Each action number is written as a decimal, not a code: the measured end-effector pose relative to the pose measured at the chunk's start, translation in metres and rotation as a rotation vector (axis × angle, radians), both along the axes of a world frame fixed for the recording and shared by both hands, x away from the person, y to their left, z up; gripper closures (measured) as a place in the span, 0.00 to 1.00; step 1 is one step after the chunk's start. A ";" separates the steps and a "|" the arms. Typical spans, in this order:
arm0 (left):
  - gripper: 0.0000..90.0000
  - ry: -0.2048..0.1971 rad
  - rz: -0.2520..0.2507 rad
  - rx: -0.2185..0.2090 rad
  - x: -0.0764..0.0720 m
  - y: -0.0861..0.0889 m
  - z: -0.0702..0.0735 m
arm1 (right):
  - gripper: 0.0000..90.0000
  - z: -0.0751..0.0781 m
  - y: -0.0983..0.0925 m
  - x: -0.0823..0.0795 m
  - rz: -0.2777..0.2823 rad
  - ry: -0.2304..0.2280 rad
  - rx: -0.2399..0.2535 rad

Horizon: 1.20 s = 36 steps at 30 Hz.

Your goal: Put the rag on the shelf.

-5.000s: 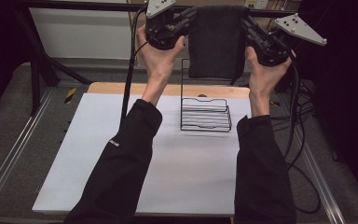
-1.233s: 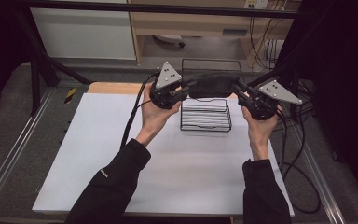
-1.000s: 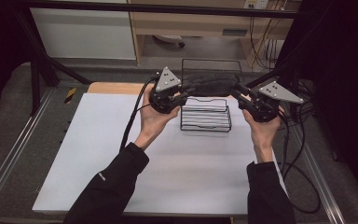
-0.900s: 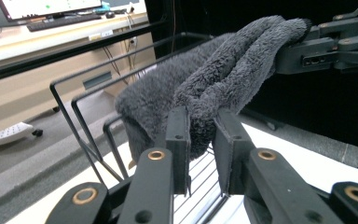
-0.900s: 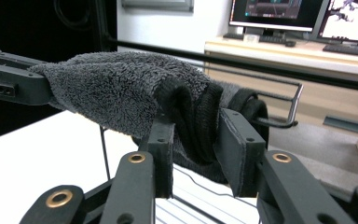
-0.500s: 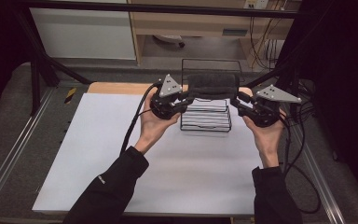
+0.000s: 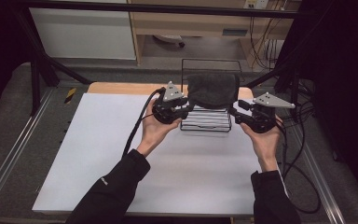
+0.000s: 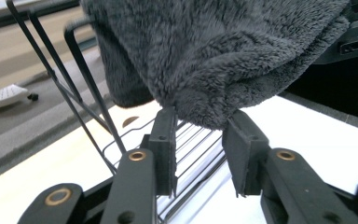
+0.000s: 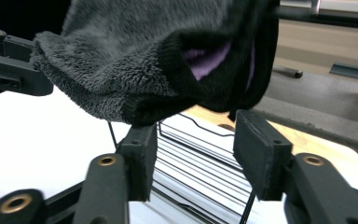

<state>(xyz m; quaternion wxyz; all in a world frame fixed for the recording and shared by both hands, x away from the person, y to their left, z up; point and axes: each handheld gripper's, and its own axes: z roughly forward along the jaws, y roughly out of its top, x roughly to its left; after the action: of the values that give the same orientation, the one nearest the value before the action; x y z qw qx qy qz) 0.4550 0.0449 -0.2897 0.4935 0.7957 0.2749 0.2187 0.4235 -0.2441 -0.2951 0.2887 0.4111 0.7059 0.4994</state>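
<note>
**Soft cloth draped on the wire rack, both tongs letting go**

High view: the dark grey cloth hangs over the tall back of the black wire rack, upper middle of the frame, on a white table. The left gripper and right gripper flank its lower corners.

Left gripper view: the cloth fills the top, thick, fluffy fleece. It looks light, limp and non-slip; an edge or corner is likely the best hold. The jaws have just been opening; the hem hangs at the pad tips, the pads not pressing it. Thin stiff rack wires run below.

Right gripper view: a folded hem shows a purple lining. The jaws here have also just been opening and stand apart under the cloth, gripping nothing.
</note>
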 end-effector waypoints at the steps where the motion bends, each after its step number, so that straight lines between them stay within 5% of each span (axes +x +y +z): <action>1: 0.71 0.007 0.002 0.004 0.001 -0.001 -0.002 | 0.53 -0.003 0.000 0.001 -0.005 0.003 0.000; 19: 0.41 0.144 0.012 0.057 0.005 0.009 -0.034 | 0.16 -0.032 -0.001 0.001 0.019 0.066 0.009; 27: 0.26 0.180 0.021 0.089 -0.007 0.029 -0.043 | 0.08 -0.035 0.001 -0.008 0.054 0.089 0.024; 36: 0.14 0.180 0.064 0.076 -0.029 0.074 -0.057 | 0.03 -0.039 0.008 -0.023 0.082 0.106 0.025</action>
<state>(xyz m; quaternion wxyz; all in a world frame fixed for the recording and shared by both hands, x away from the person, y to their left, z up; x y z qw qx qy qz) 0.4263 0.1190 -0.3467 0.4288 0.8212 0.3349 0.1722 0.4007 -0.2366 -0.3340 0.2250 0.4111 0.7303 0.4970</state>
